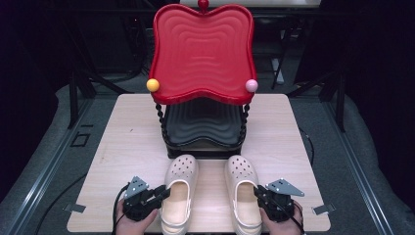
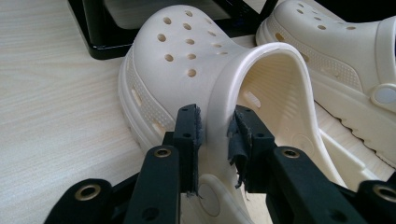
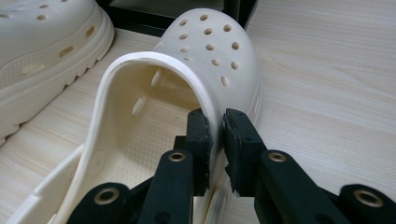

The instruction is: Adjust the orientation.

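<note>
Clogs (image 1: pixel 180 193) (image 1: pixel 244 193) each pinched at the wall by jaws, clear in gripper views.

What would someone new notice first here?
A big red tray tops a black stand at the table's far middle. In front lie two cream clogs: the left gripper pinches the left clog's side wall, the right gripper the right clog's.

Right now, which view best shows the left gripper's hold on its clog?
The left gripper view: the left gripper has its pads pressed on either side of the left clog wall. The high view shows that gripper at the clog's outer side, small. The right gripper view shows part of that clog's sole.
</note>
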{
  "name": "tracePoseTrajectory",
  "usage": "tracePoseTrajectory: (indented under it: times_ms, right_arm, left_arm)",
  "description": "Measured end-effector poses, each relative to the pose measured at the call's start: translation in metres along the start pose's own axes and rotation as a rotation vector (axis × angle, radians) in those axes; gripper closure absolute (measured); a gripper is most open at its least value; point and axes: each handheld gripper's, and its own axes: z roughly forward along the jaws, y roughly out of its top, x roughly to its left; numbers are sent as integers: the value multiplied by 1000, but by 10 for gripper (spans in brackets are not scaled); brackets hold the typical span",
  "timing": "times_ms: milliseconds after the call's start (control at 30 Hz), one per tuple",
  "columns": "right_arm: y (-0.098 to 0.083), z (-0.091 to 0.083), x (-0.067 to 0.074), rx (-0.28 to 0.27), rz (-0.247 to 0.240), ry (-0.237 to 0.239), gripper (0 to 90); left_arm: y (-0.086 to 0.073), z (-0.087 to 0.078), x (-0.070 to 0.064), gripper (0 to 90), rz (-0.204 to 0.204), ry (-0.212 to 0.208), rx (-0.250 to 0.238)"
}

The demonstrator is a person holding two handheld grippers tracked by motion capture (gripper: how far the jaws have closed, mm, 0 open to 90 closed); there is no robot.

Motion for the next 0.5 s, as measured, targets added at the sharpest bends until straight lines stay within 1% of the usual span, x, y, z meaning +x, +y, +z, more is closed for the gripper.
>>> tracePoseTrajectory:
  times_ms: [33, 67, 100, 167, 200, 233, 267, 300, 333, 367, 400, 467, 500]
  right_arm:
    - [2, 0, 3, 33, -4, 13, 804]
    - [3, 2, 4, 30, -3, 17, 805]
    - [3, 4, 6, 13, 2, 18, 805]
    - [4, 6, 8, 10, 3, 21, 804]
    - [6, 5, 10, 44, 2, 31, 804]
    - [8, 11, 16, 20, 5, 37, 804]
    - [9, 10, 17, 44, -2, 43, 803]
    - [9, 10, 17, 44, -2, 43, 803]
    - [10, 17, 22, 1, 8, 43, 801]
    - [10, 17, 22, 1, 8, 43, 801]
    - [11, 21, 28, -12, 9, 43, 799]
    - [12, 22, 29, -10, 13, 50, 798]
    - [14, 21, 33, 25, 10, 63, 796]
  left_arm:
    - [1, 1, -2, 743, 7, 5, 0]
    - [1, 1, -2, 748, 10, 4, 0]
    - [1, 2, -3, 750, 11, 4, -2]
    - [1, 2, -4, 755, 17, 11, 0]
    - [2, 2, -4, 758, 12, 8, 0]
    - [2, 3, -5, 759, 8, 10, 0]
    - [2, 3, -5, 759, 4, 11, -1]
    - [2, 3, -5, 758, 4, 11, -1]
    - [2, 3, -5, 758, 2, 12, 0]
    - [2, 3, -6, 758, -1, 13, 0]
    - [3, 3, -6, 759, -9, 6, 10]
    - [3, 5, -8, 759, -15, 0, 2]
    - [4, 7, -10, 759, -8, -4, 5]
